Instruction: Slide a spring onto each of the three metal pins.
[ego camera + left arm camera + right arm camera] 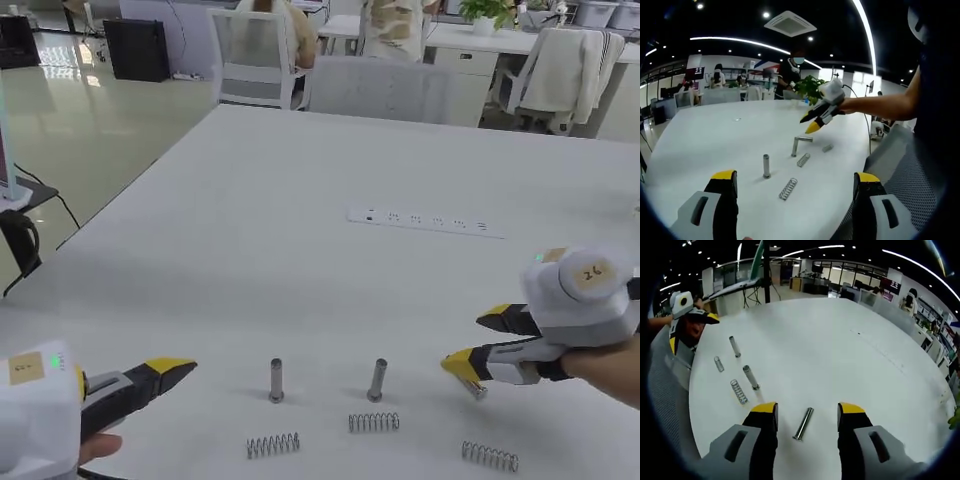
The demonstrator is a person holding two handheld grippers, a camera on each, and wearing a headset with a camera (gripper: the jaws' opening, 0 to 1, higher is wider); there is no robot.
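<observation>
hovering on the right: right tongs (468, 342) hang low over the white worktop (300, 200), jaws spread, nothing pinched between them.
third pin (803, 423): lying flat on the worktop. in the right gripper view it sits between the two spread jaws, and in the head view just by the lower yellow tip. whether that tip touches it, cannot tell.
left tongs (796, 176): jaws wide apart and empty, held at the near left of the worktop, well apart from the pins.
first pin (276, 380): standing upright on the worktop, bare, nearest the left tongs.
second pin (377, 380): standing too, bare, between the first pin and the right tongs.
first spring (273, 445): on its side, near the first pin on the person's side, not touching it.
second spring (374, 422): on its side, just beside the foot of the second pin, on the near side.
third spring (490, 456): on its side at the near edge of the head view, near the lying third pin but apart from it.
score so far: all three springs loose on the worktop, none on a pin.
power strip (425, 222): white, set in the worktop farther back, well apart from the pins.
background: office chairs (255, 60) beyond the far edge.
</observation>
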